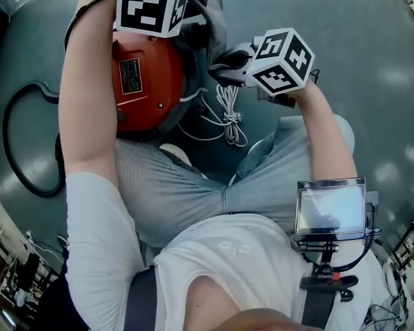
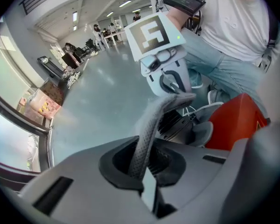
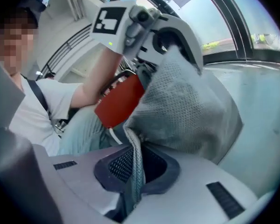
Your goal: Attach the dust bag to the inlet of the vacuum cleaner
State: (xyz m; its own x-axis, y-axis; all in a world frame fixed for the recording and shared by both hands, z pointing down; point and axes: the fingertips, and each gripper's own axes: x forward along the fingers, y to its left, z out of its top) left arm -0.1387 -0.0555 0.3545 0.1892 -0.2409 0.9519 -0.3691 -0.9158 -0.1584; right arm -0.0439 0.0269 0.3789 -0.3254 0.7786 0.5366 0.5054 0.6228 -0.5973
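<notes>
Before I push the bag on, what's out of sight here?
- Inlet of the vacuum cleaner: in the head view it is covered by the left arm and marker cube; in the right gripper view it is behind the dust bag.
- Bag's opening: bunched fabric hides it in both gripper views.
- Black hose: its ends pass under the arm.

Floor (image 1: pixel 379 54) open right; vacuum cleaner (image 1: pixel 148 81), cord (image 1: pixel 229 113), hose (image 1: pixel 6 140) crowd left
</notes>
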